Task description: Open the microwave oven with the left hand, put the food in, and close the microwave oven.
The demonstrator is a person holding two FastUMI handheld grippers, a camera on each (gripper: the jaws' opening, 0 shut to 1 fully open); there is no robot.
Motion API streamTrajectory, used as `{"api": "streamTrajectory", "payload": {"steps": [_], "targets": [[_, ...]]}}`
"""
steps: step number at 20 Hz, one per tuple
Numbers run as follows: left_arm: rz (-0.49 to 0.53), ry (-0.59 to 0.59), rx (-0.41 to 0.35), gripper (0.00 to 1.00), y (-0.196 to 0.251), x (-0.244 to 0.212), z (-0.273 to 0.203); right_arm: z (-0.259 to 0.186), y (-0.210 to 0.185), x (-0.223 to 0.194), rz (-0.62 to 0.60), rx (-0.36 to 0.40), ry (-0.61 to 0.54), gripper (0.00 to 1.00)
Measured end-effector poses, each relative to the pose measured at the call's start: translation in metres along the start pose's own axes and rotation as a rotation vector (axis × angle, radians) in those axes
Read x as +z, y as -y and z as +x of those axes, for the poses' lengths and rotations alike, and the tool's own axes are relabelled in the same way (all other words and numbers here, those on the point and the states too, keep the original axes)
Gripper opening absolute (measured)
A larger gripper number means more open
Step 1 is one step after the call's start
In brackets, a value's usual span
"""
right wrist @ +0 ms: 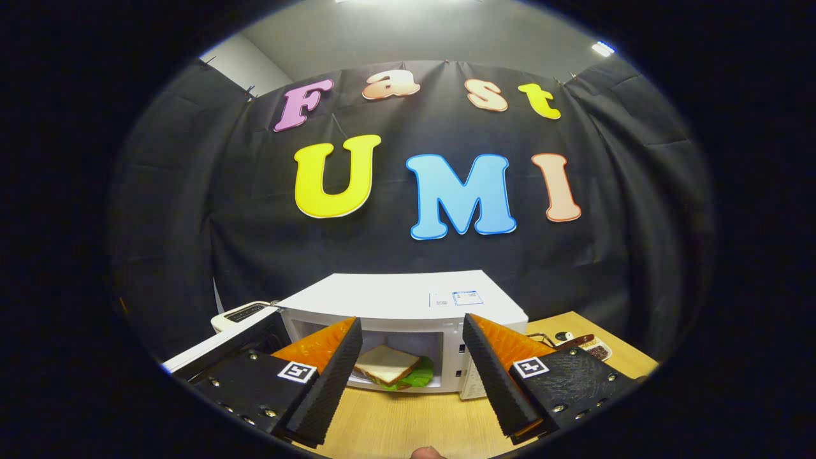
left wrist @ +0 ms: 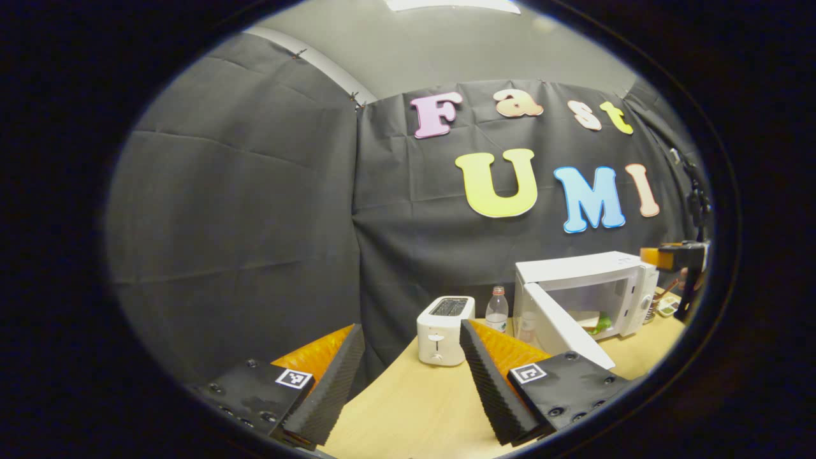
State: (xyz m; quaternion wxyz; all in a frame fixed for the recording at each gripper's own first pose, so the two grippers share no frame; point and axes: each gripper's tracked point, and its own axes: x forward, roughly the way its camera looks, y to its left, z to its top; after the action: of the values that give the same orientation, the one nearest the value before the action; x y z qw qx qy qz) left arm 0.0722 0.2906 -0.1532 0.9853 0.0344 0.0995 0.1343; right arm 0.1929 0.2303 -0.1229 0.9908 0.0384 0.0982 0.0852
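Since the sandwich (right wrist: 389, 368) already lies inside the microwave (right wrist: 408, 306), low centre of the right gripper view, and the door (left wrist: 564, 331) stands swung open at lower right of the left gripper view, the step in hand looks to be the closing. Left hand-held gripper (left wrist: 411, 376): fingers spread wide, nothing between them, at the bottom of its frame, well apart from the door. Right hand-held gripper (right wrist: 411, 373): likewise released and empty, bottom of its frame, facing the open cavity from just in front. Next move, as judged: bring the left hand-held gripper round to the door's outer face and push it to until it latches; the door angles out toward the camera, so the approach must come from its far side. Tabletop (left wrist: 408, 408) is pale wood. A toaster (left wrist: 445, 330) and a bottle (left wrist: 496, 309) stand left of the microwave in the left gripper view; a small dish (right wrist: 590, 347) sits at right in the right gripper view. Black cloth walls, grey ceiling with lights above.
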Motion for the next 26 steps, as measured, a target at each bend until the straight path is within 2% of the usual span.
{"api": "streamTrajectory", "payload": {"steps": [4,13,19,20,22,23,26], "targets": [[-0.004,-0.025,0.005,1.00,0.007,-0.016,0.003,-0.049,0.031,0.026,-0.014,-0.021,0.032,0.96],[0.002,-0.099,-0.015,0.97,0.041,-0.054,-0.006,-0.114,0.084,0.041,-0.048,-0.047,0.045,0.96],[0.005,-0.187,-0.040,0.62,0.068,-0.085,-0.020,-0.139,0.127,0.052,-0.022,-0.088,0.066,0.96],[0.008,-0.197,-0.038,0.46,0.072,-0.090,-0.022,-0.144,0.134,0.053,-0.018,-0.096,0.068,0.96],[0.017,-0.208,-0.042,0.24,0.080,-0.094,-0.024,-0.153,0.146,0.051,-0.008,-0.109,0.067,0.96],[0.016,-0.227,-0.049,0.08,0.087,-0.095,-0.027,-0.156,0.153,0.051,-0.001,-0.115,0.066,0.96],[0.016,-0.237,-0.072,0.09,0.100,-0.101,-0.031,-0.169,0.170,0.049,0.005,-0.128,0.064,0.96]]}}
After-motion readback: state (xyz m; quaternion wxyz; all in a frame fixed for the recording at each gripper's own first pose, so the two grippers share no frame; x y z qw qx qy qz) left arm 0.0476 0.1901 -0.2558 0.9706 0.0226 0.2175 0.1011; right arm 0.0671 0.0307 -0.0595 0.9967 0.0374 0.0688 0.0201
